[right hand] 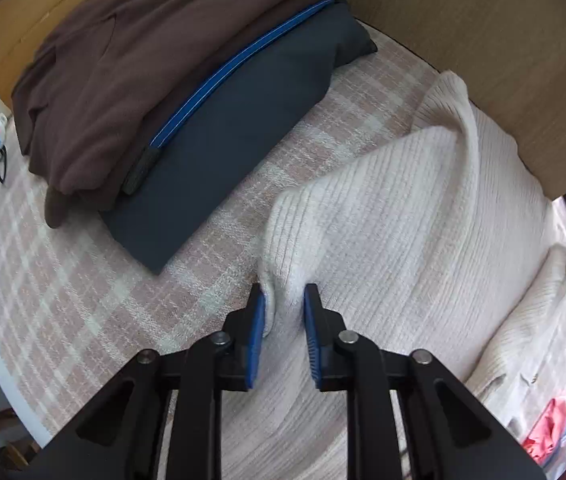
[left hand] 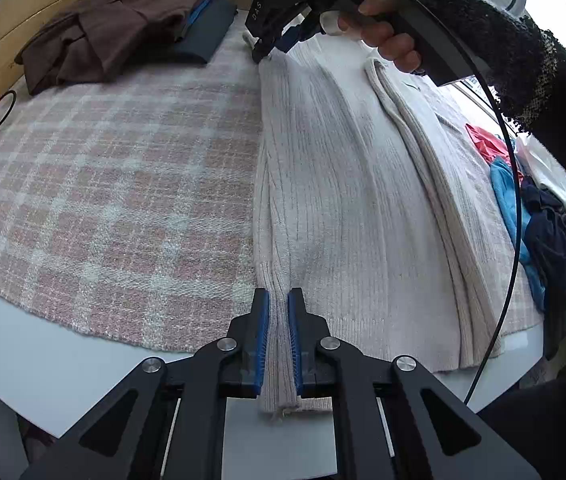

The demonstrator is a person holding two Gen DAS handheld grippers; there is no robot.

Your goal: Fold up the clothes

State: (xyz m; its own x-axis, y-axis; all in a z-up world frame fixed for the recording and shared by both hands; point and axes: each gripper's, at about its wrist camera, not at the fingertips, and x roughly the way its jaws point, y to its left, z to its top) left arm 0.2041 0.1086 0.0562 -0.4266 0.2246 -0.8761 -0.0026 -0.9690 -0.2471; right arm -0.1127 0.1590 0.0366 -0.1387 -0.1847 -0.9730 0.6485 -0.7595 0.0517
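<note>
Step in hand: lengthwise fold of cream ribbed sweater (left hand: 347, 184), lying on plaid cloth (left hand: 115, 184) over the worktop (left hand: 63, 384), right of centre. Left tongs (left hand: 279, 344) narrow, pinching sweater's near-left hem edge. Right tongs (right hand: 283, 336) partly open w/ far-left shoulder edge between pads; grip not confirmed, cannot tell if clamped. Judgement: next move needs both corners lifted together & carried right, edge kept taut, to lay left side over middle. Folded brown garment (right hand: 131, 60) & dark one (right hand: 223, 152) stacked far-left. Writing: "DAS" on right tongs' housing; nothing else legible.
</note>
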